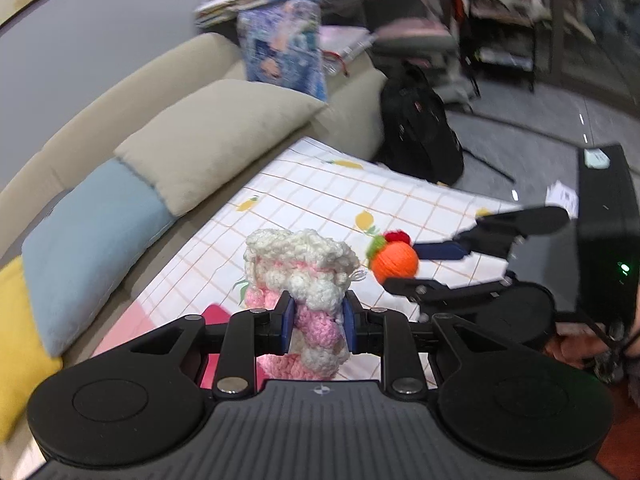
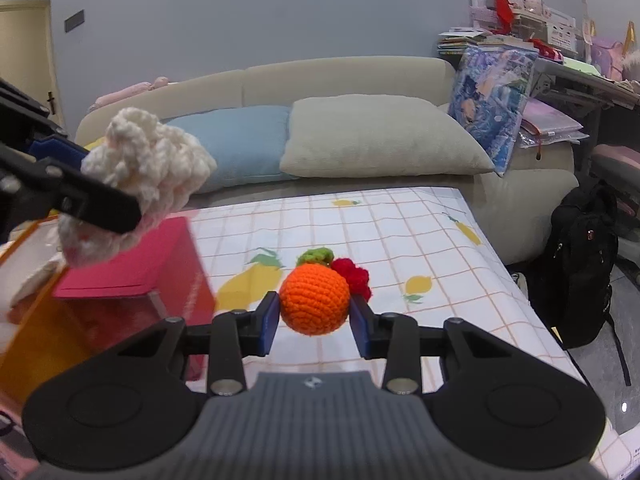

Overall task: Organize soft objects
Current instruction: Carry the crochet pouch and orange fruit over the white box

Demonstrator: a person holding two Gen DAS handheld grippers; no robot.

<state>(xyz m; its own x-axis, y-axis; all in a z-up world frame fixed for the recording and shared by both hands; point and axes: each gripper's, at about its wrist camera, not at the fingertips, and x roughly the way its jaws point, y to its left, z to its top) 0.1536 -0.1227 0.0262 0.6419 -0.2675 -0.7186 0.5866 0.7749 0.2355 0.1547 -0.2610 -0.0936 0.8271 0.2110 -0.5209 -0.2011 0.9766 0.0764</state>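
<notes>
Carry step. Left gripper (image 1: 316,316) clenches pink-and-white crocheted cake (image 1: 302,276), aloft above pink open box (image 2: 136,272). Right gripper (image 2: 314,314) grips orange crocheted fruit (image 2: 314,304) over checked tablecloth (image 2: 420,240). Next, likely: lower cake into box, release.

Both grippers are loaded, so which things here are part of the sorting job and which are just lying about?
Job: pink and white crochet toy in left gripper; orange crochet fruit in right gripper; pink box, probably the bin.

Lying about: beige pillow, blue pillow, black backpack, checked cloth.

Orange crochet ball (image 2: 313,304), lemon-checked cloth (image 2: 400,236)
</notes>
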